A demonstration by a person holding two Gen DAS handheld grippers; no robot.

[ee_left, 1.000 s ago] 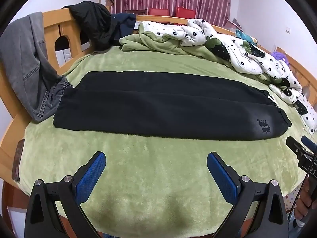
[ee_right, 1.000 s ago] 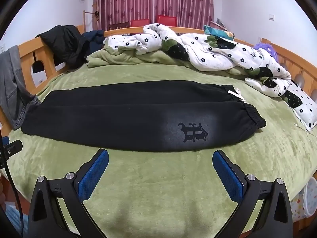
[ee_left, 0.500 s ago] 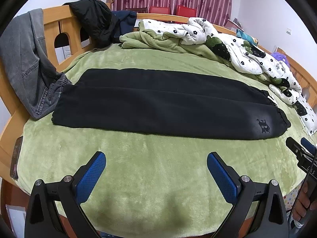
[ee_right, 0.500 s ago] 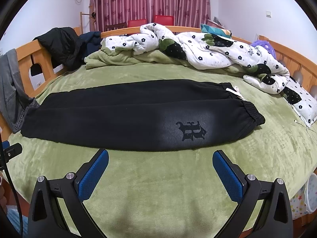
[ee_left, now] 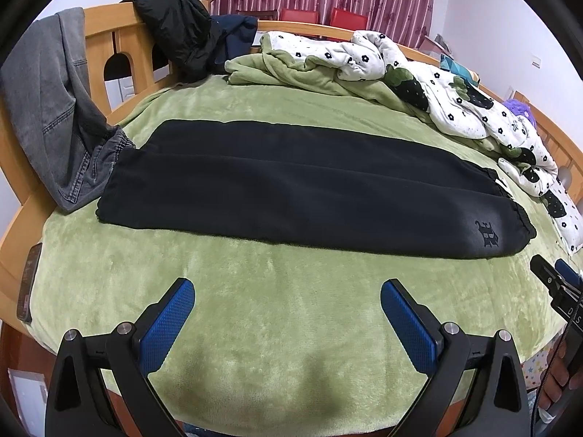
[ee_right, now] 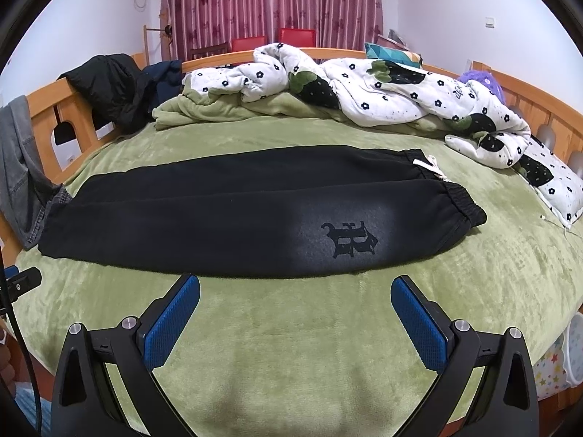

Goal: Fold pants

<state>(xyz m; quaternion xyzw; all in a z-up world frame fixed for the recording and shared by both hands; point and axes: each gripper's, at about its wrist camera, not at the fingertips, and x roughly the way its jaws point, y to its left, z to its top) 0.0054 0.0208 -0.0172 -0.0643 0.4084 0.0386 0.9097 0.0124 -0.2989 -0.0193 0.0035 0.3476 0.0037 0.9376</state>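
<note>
Lying flat across the middle of both frames, the one pair of black sweatpants point(ee_left: 302, 189) stretches over the green plush blanket point(ee_left: 277, 309), already doubled leg over leg, its hems toward the left and its elastic waistband point(ee_right: 460, 204) with white drawstring point(ee_right: 431, 167) toward the right, a dark gothic logo point(ee_right: 349, 239) printed near the waist. The left gripper point(ee_left: 287, 315) and the right gripper point(ee_right: 295, 309) both hover short of the near edge of the fabric, jaws spread wide and holding nothing. The likeliest trouble, as I judge it, is a pinch that catches only the top leg, so the two layers slide apart when lifted; the thick fleece could also slip from the blue pads point(ee_left: 165, 327) or drag on the plush blanket and bunch up. At the left of the left wrist view the hems touch a grey denim garment point(ee_left: 54, 109) hanging from the wooden bed frame point(ee_left: 109, 36), which could snag and come along. Counting: one pair of pants, two grippers with two blue pads each, one denim garment, one black jacket point(ee_left: 175, 32) draped on the frame, one flowered white quilt point(ee_right: 382, 98) heaped at the upper right, two red chairs point(ee_right: 271, 40) before the curtains, one dark phone-like slab point(ee_left: 30, 287) on the frame's lower left edge.
</note>
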